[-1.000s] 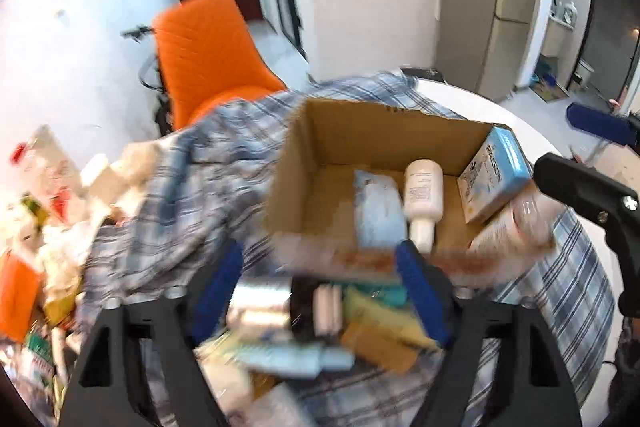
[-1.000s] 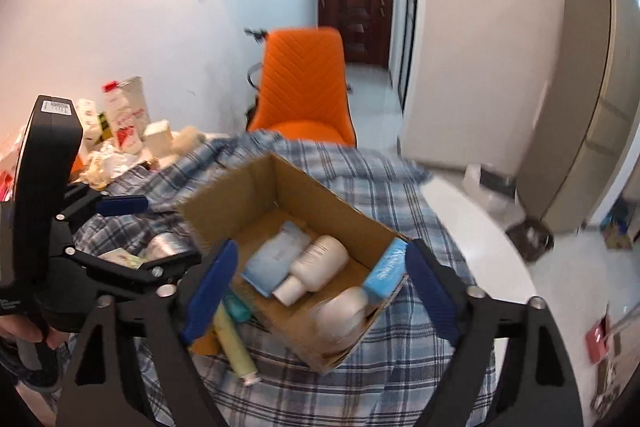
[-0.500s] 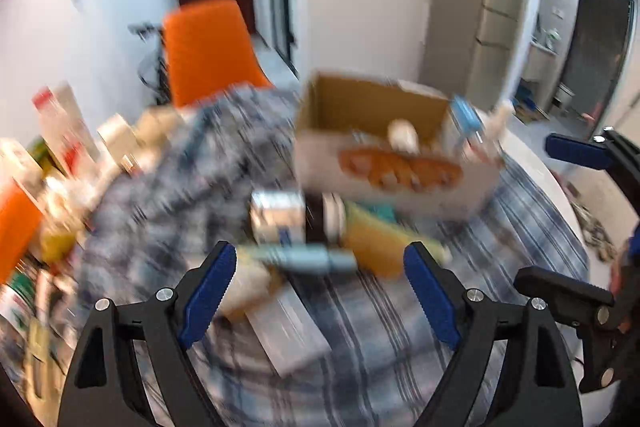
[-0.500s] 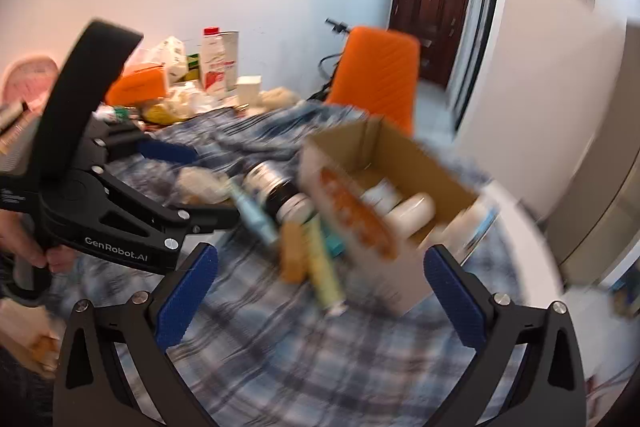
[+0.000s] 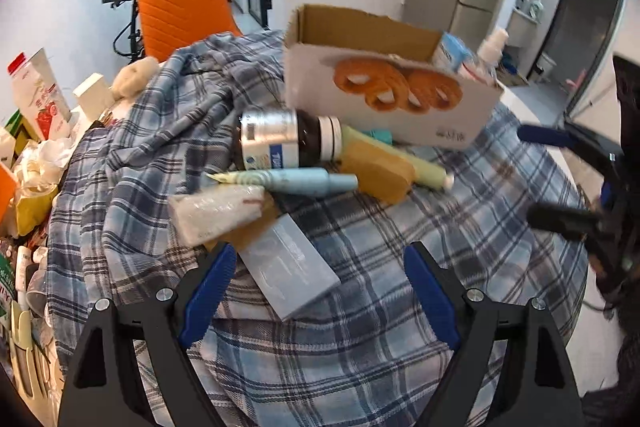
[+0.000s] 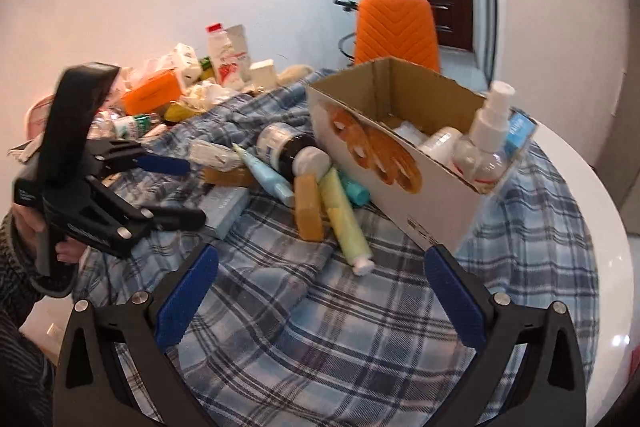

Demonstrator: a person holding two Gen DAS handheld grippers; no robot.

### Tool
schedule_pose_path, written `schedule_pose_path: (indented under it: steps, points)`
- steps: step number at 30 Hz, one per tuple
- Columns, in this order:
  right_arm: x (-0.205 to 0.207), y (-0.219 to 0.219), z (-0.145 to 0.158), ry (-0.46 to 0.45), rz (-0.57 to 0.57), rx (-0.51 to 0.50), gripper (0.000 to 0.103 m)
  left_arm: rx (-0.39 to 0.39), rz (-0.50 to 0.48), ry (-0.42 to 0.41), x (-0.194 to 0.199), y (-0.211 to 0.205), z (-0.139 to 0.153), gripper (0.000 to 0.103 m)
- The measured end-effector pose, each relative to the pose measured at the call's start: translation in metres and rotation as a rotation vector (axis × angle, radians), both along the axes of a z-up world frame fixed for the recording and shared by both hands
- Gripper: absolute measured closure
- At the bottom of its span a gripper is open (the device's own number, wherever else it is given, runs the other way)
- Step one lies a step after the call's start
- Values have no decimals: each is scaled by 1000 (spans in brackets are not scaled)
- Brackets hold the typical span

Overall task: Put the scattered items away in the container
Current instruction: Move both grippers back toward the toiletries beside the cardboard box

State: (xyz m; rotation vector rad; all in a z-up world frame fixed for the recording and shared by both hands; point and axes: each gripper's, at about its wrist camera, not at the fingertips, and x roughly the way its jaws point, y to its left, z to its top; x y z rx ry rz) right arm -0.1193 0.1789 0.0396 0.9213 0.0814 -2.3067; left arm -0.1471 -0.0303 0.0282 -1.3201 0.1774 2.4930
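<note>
A cardboard box point(image 5: 384, 95) point(image 6: 384, 151) with a doughnut print stands on the plaid cloth and holds a spray bottle point(image 6: 486, 143), a blue carton point(image 5: 452, 53) and other items. In front of it lie a dark jar point(image 5: 288, 143) point(image 6: 286, 147), a light blue tube point(image 5: 296, 181), a yellow-green tube point(image 6: 346, 219), an amber bar point(image 6: 308, 207), a white packet point(image 5: 216, 211) and a flat grey-blue box point(image 5: 292, 267). My left gripper point(image 5: 320, 291) is open and empty just above the flat box. My right gripper point(image 6: 320, 299) is open and empty over bare cloth.
The plaid cloth point(image 5: 380, 307) covers a round white table point(image 6: 592, 211). A heap of cartons, bottles and bags point(image 6: 192, 83) lies at the left against the wall. An orange chair point(image 5: 184, 7) stands behind the table.
Both grippers have pulled back and down from above the box to the near side of the table. The box now holds the spray bottle.
</note>
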Motion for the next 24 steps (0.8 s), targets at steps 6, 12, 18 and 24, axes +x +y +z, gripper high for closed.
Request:
schedule_pose_path:
  steps: [6,12,18,24]
  points:
    - [8,-15,0,92,94,8,0,-62,-23,32,11,3,-7,15]
    - [-2,-38,-12,104,71,171,6,-125,-8,56,10,3,-11,15]
    - [-20,-48,-30,4,116,228,48,-113,-60,18,6,7,-17,15]
    - [-35,-57,-38,-38,121,239,66,-139,-58,-8,-7,11,-26,15]
